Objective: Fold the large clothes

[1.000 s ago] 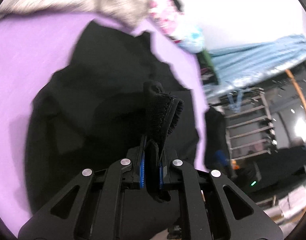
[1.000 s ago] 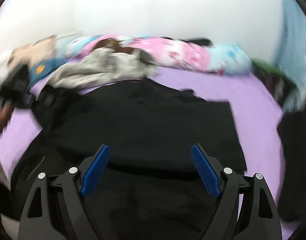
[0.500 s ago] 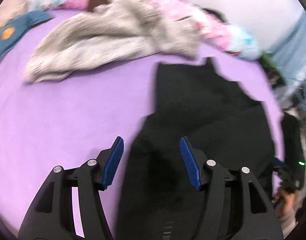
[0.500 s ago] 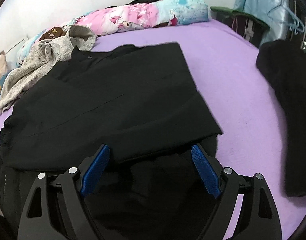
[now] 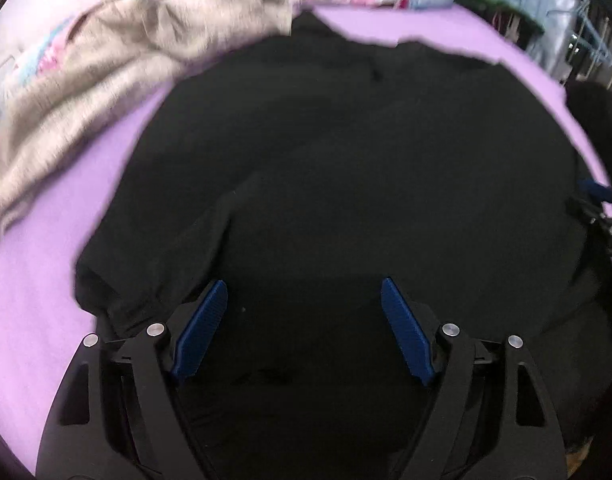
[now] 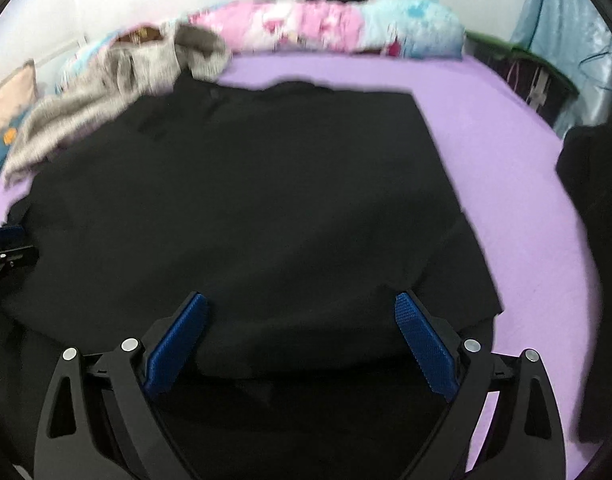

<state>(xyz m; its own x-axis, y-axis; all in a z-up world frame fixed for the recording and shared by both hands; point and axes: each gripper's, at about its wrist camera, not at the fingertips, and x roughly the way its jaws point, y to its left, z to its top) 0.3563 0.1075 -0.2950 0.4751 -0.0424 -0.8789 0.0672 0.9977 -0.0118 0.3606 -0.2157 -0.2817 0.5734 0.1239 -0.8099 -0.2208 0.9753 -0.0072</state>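
The left gripper (image 5: 304,328) hangs over the near left part of the black garment (image 5: 345,160), its jaws having just been opening, now wide apart with only flat cloth below; the garment lies spread on the purple bed (image 5: 34,280), its long axis running away toward the pillows (image 6: 325,28); the right gripper (image 6: 302,344), jaws also just widened and empty, sits nearest the folded near hem, likely the next hold.

Two pairs of tongs, left (image 5: 304,330) and right (image 6: 302,344), two black garments (image 6: 246,208) (image 6: 593,184), one grey garment (image 5: 106,92)
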